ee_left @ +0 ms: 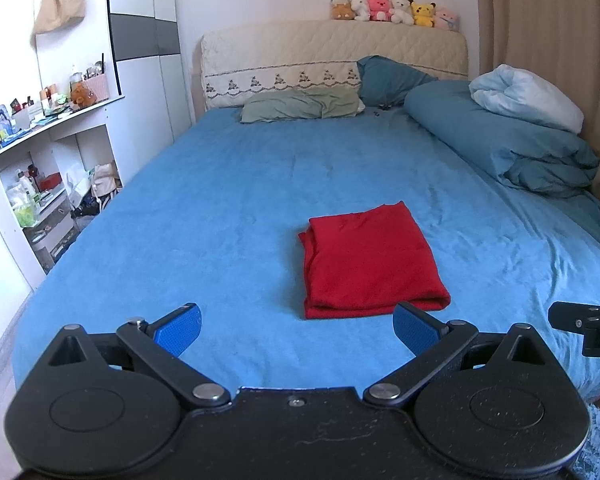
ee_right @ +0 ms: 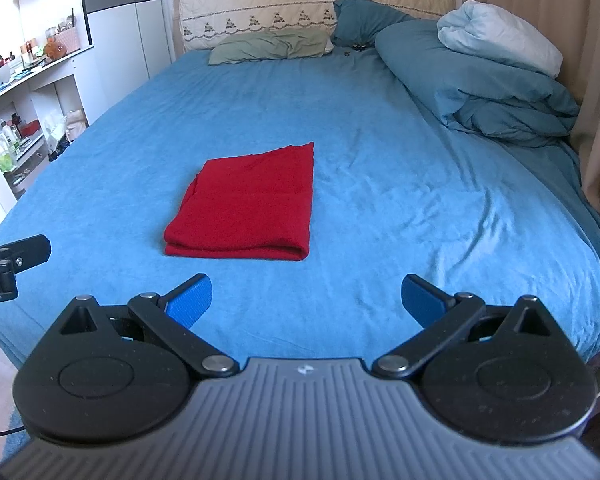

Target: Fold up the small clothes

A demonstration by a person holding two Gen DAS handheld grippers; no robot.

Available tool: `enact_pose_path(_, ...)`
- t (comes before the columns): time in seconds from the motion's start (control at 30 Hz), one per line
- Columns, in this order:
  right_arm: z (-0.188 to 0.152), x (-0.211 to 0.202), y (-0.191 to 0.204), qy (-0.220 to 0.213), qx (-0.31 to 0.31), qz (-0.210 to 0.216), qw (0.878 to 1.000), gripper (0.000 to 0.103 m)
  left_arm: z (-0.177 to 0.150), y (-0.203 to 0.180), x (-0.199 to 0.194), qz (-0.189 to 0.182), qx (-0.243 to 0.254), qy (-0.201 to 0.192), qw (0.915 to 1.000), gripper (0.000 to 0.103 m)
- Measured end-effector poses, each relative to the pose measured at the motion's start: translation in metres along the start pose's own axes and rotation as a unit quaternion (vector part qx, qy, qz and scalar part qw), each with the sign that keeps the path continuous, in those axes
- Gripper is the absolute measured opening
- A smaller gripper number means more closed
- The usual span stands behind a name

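A red garment lies folded into a neat rectangle on the blue bed sheet. It also shows in the right wrist view. My left gripper is open and empty, just short of the garment's near edge. My right gripper is open and empty, near the bed's front edge, to the right of the garment. Part of the right gripper shows at the left view's right edge. Part of the left gripper shows at the right view's left edge.
A rolled teal duvet with a pale pillow lies at the back right. A green pillow rests by the quilted headboard. White shelves with clutter stand left of the bed. Curtains hang on the right.
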State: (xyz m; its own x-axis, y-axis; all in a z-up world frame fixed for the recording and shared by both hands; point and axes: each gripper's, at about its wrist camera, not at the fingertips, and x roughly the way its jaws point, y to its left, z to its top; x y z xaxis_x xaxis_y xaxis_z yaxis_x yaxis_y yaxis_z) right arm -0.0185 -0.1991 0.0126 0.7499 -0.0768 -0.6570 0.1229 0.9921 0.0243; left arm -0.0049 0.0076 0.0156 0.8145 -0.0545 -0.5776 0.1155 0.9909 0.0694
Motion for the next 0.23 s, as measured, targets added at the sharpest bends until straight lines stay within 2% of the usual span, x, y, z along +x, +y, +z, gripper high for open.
enact_pose_path(0.23,0.0006,0.001,-0.0009,0.001,0.0,0.0,1.0,0.103,0.0007,0.0036,0.0036,-0.001,-0.007,0.004,1.0,0.103)
